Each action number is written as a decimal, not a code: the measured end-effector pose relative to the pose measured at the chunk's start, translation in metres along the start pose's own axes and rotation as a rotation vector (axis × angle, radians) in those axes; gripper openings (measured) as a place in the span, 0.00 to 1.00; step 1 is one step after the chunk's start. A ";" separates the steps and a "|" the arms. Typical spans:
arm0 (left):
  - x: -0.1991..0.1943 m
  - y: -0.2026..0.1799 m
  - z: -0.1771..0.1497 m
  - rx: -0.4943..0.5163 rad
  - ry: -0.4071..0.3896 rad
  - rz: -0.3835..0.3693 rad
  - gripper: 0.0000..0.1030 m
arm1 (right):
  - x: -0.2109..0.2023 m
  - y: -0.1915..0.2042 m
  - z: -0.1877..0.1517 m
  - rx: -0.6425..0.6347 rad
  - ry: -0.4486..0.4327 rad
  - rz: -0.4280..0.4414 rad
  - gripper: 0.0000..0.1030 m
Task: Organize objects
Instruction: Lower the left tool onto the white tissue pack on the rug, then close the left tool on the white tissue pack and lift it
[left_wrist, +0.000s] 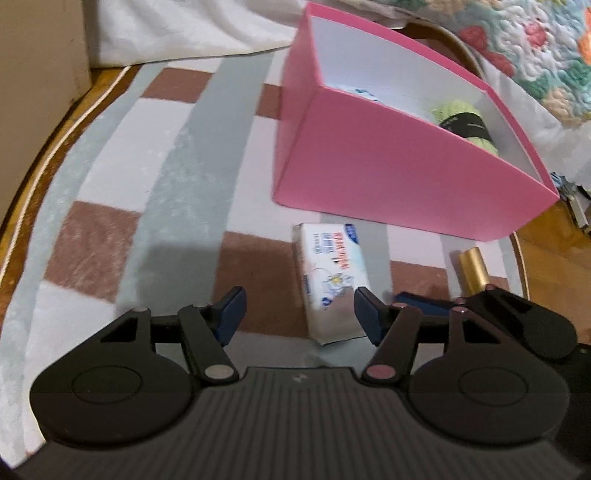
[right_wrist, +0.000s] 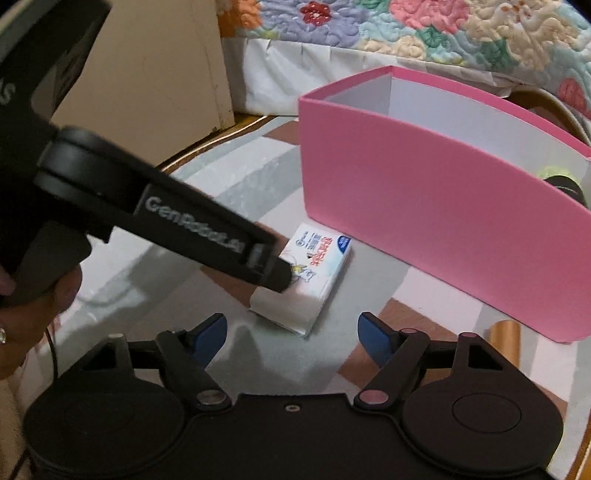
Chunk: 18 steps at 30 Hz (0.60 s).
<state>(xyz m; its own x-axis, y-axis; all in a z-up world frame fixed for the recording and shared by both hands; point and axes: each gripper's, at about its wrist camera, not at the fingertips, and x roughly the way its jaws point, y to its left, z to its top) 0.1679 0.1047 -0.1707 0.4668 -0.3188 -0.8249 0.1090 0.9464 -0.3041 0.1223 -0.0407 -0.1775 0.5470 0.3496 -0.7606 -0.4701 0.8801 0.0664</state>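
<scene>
So the biggest thing here is the round table (left_wrist: 22, 206) with a checked cloth (left_wrist: 166, 177) in grey, white and brown over it, and behind it a flowery quilt (right_wrist: 424, 29) on what looks like a bed. Sitting on the cloth is a pink box (left_wrist: 388, 166) with white insides, open at the top; a ball of light green yarn (left_wrist: 463, 118) with a black band lies inside it at one end, plus something white with blue print I can't really make out. Just in front of the box, apart from its wall, a small tissue pack (left_wrist: 332, 273) lies flat on the cloth. The left gripper (left_wrist: 299, 314) hangs low over the near end of that pack with its blue pads spread wide, nothing between them. The right gripper (right_wrist: 291, 336) is spread wide too and holds nothing, just on the near side of the same pack. A little gold tube (left_wrist: 472, 267) lies by the box's corner near the table edge.
</scene>
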 end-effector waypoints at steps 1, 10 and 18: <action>0.001 -0.001 -0.001 0.002 -0.006 -0.009 0.57 | 0.002 0.001 0.000 -0.005 0.001 -0.008 0.73; 0.011 -0.003 -0.005 -0.012 -0.027 -0.102 0.34 | 0.013 0.002 0.000 -0.017 -0.027 -0.025 0.57; 0.007 -0.001 -0.014 -0.077 0.020 -0.147 0.33 | 0.001 0.008 -0.005 0.005 0.001 -0.014 0.49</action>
<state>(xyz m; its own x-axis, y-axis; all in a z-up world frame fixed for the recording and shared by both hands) 0.1589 0.1013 -0.1829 0.4334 -0.4552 -0.7778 0.1069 0.8830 -0.4571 0.1150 -0.0347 -0.1810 0.5534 0.3367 -0.7619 -0.4588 0.8866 0.0586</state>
